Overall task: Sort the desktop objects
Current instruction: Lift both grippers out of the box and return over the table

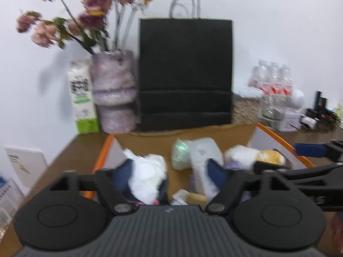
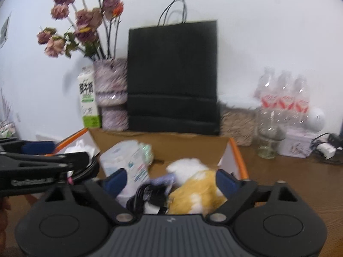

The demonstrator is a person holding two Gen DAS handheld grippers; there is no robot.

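Left wrist view: the left gripper [image 1: 169,171] stood with jaws wide apart over the cardboard box [image 1: 148,144], gripping nothing; a crumpled white tissue [image 1: 148,177] lay just inside its left finger, contact not resolvable through blur. The box held a white packet [image 1: 203,160] and a yellow-and-white plush [image 1: 257,157]. This view alone showed a white card [image 1: 25,167] at the table's left edge and small dark bottles [image 1: 319,111] far right. Right wrist view: the right gripper [image 2: 171,181] was likewise spread wide and empty above the box, the plush and a black cable bundle [image 2: 148,194] lying between its fingers. Only here appeared a white plug and cord [image 2: 325,147] on the wooden table [image 2: 289,171]. Both views showed the black paper bag [image 2: 172,77], flower vase [image 2: 111,94], carton [image 2: 89,102] and water bottles [image 2: 283,98] against a white wall.
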